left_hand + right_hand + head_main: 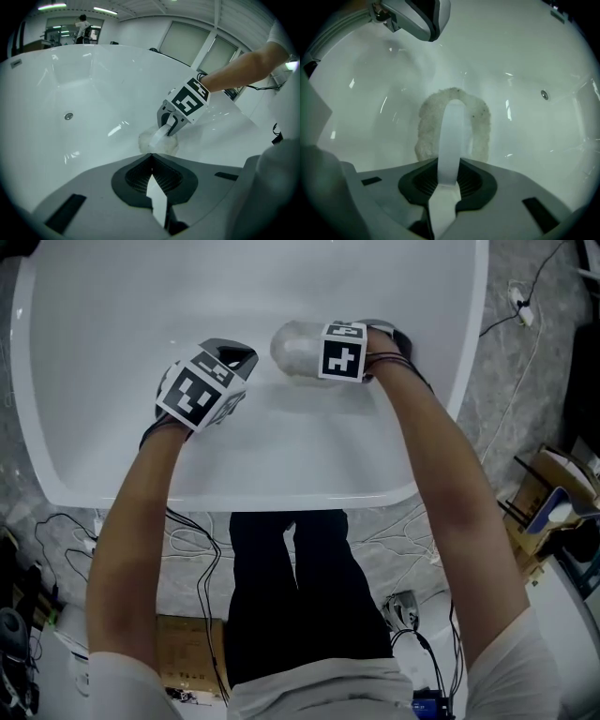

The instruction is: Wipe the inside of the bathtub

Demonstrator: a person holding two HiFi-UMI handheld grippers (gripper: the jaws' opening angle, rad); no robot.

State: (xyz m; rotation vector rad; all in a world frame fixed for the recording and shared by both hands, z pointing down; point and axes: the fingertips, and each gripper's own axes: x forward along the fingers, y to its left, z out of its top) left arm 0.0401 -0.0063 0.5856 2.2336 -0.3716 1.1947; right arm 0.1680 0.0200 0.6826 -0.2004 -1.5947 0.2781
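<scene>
Firmly, the right hand-held gripper [449,174] clamps the pad [481,123] by its strap [451,133].

Bathtub [234,495] directly ahead of the standing person, whose legs [291,587] are just before its near rim. Inside the tub, left gripper [239,357] lies left of right gripper [317,352], near it but apart. Scrubbing pad [292,351] rests on the tub wall between the two, its strap [451,136] clamped between the right gripper's jaws. Drain fitting [69,116] sits on the tub wall well apart from the pad. Cables [187,540] lie on the floor beside the legs.
</scene>
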